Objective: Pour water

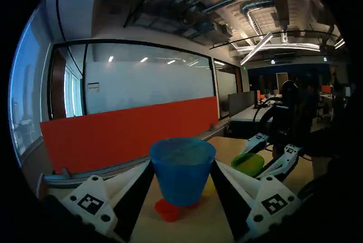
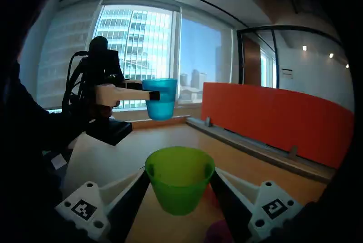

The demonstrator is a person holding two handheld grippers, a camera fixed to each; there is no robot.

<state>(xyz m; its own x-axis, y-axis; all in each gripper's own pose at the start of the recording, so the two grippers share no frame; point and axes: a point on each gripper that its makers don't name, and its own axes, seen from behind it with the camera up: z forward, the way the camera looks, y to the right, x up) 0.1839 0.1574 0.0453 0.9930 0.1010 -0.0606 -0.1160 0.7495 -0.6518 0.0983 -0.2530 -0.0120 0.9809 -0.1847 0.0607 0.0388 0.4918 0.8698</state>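
Blue plastic cup [image 1: 183, 181], tapered and translucent, is held upright, pinched between the left gripper's [image 1: 183, 163] white fingers above the wooden table [image 1: 195, 225]. At its 3 o'clock, the right gripper [image 2: 180, 170] squeezes a smooth, conical green cup [image 2: 180, 188].

Left gripper view: dim interior, lit by the ceiling strip lights [image 1: 258, 47] upper right, slight glare on them. Far office at right goes murky, near black. The blue cup [image 1: 182, 170] is sharp and evenly lit; soft shadow on the worktop [image 1: 195, 227] under it. Right gripper view: strong daylight through the windows [image 2: 136, 47], mildly blown out. The sleeve [image 2: 41, 125] and left gripper [image 2: 159, 97] in front of the glass are backlit, mostly silhouette. The green cup [image 2: 179, 179] glows translucent, crisp. The orange partition [image 2: 281, 125] is well exposed. Both views: heavy fisheye bending of straight lines toward the edges, darkening at the rim, no motion blur.
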